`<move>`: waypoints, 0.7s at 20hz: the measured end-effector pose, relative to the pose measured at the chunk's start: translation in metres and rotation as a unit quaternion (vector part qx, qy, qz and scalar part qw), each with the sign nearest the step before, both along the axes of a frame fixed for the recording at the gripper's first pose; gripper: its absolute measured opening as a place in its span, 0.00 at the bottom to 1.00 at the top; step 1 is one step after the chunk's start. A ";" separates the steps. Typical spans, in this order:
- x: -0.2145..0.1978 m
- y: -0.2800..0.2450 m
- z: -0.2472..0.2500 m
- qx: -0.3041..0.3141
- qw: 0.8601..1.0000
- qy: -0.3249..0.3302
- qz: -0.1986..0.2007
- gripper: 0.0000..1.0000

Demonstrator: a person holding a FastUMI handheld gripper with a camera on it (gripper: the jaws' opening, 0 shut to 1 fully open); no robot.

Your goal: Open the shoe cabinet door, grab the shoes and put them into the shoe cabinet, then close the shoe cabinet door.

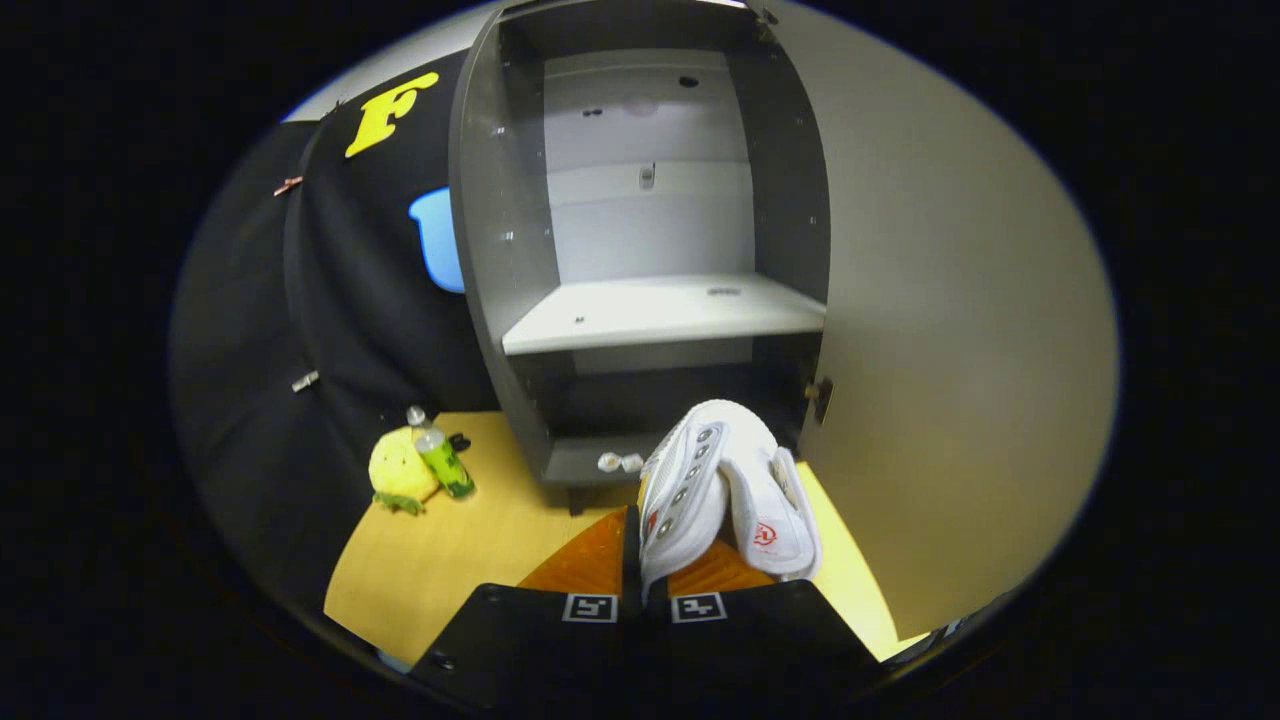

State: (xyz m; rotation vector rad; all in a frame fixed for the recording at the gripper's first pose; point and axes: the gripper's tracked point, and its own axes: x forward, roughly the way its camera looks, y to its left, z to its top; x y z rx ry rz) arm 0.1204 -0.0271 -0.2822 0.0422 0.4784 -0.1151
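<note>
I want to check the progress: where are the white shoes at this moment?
In the gripper view the white shoes are pinched between the gripper fingers, above the floor just before the open shoe cabinet, not yet inside.

On the white shoes (725, 490) pinched in my gripper (645, 590), a small red logo sits on the side of the shoe nearer the open cabinet door (950, 330), too small for me to read as a brand. Just behind the shoes, two square black-and-white code markers (590, 607) sit on my gripper; they carry patterns, not letters. The green bottle (440, 460) has no legible label.
</note>
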 end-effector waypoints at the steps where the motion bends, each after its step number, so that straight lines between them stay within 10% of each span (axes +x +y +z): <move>1: 0.012 -0.003 0.010 -0.006 1.000 -0.006 0.000 0.05; 14: 0.230 -0.036 0.073 -0.072 0.995 -0.055 0.032 0.05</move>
